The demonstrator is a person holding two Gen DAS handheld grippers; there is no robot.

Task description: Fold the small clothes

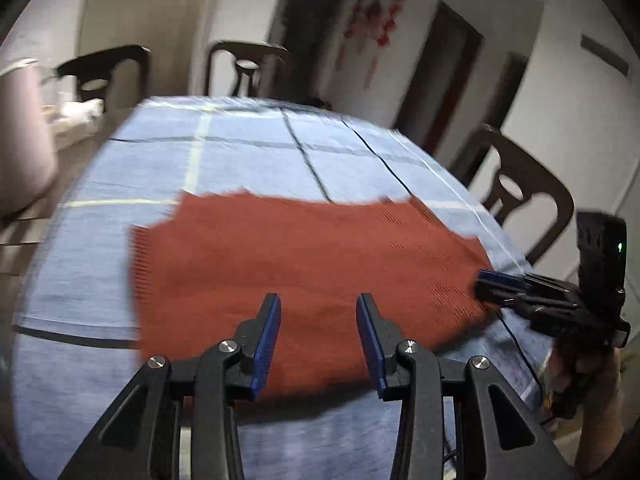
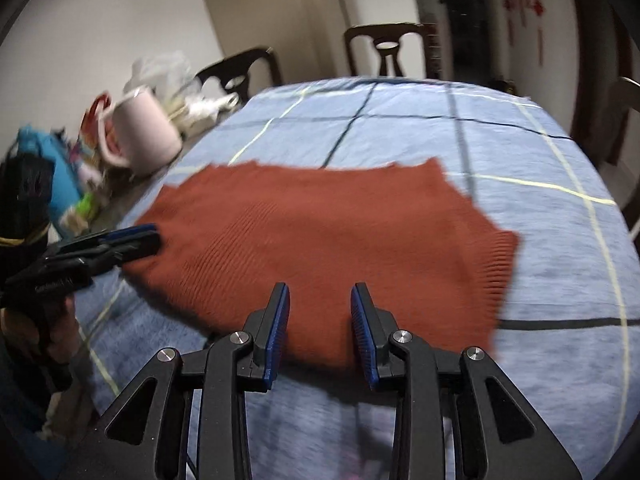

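Nearest the cameras, both sets of tongs stand released, with nothing between the blue pads. The left tongs (image 1: 319,312) hang over the near hem of the sweater (image 1: 304,276), and the right tongs (image 2: 320,304) hang over the same near edge further along. In each wrist view the other tongs appear at the frame's side, close to the garment's side edge; whether they touch the cloth cannot be told through the blur.

The sweater is rust-red knit, spread nearly flat on the blue checked cloth (image 1: 248,160) that covers the tabletop. It lies in the near half of the cloth, with its ribbed band (image 2: 500,268) toward the right side in the right wrist view.

Handling judgement: the knit looks light, soft and limp. It will drape and stretch rather than hold a crease, and it is not fragile. Its textured surface should grip the pads well, but the cloth beneath may bunch if it is dragged.

Recommended hold: pinch the near edge at two well-separated points, one per tongs, taking both layers. The ribbed band looks the firmest place to grip.

Beyond the cloth to the left stand a pink jug (image 2: 140,132) and clutter; chairs (image 1: 248,68) surround the far side.
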